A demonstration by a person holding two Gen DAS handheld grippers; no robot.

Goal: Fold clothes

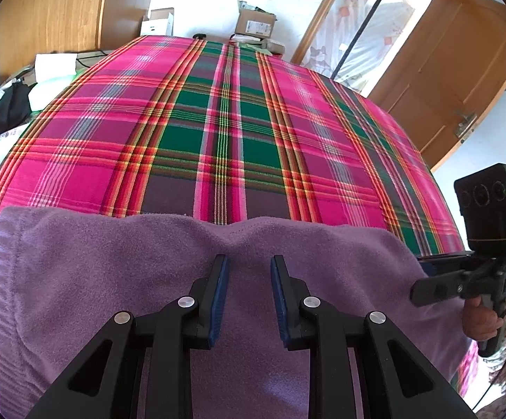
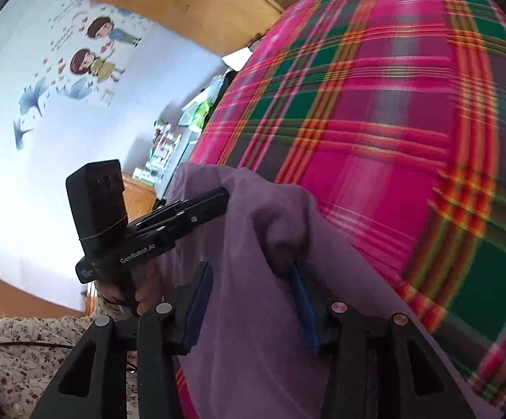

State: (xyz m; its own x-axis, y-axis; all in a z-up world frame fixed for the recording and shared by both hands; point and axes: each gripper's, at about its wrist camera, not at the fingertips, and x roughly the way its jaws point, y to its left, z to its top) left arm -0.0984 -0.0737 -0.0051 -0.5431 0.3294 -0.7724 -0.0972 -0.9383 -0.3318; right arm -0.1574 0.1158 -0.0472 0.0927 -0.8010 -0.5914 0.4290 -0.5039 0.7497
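Observation:
A purple fleece garment (image 1: 148, 279) lies flat across the near edge of a bed with a pink and green plaid cover (image 1: 225, 122). My left gripper (image 1: 249, 269) is open and hovers just above the middle of the garment, holding nothing. My right gripper (image 2: 253, 279) is open, its jaws on either side of a raised fold of the purple garment (image 2: 253, 227). In the left wrist view the right gripper (image 1: 424, 279) sits at the garment's right edge. In the right wrist view the left gripper (image 2: 218, 199) is beside the garment's upper edge.
Cardboard boxes (image 1: 253, 24) stand beyond the far end of the bed. White bags and dark clothing (image 1: 15, 104) lie at the bed's left side. A wooden door (image 1: 462, 76) is at the right. A wardrobe (image 1: 61, 7) stands at the far left.

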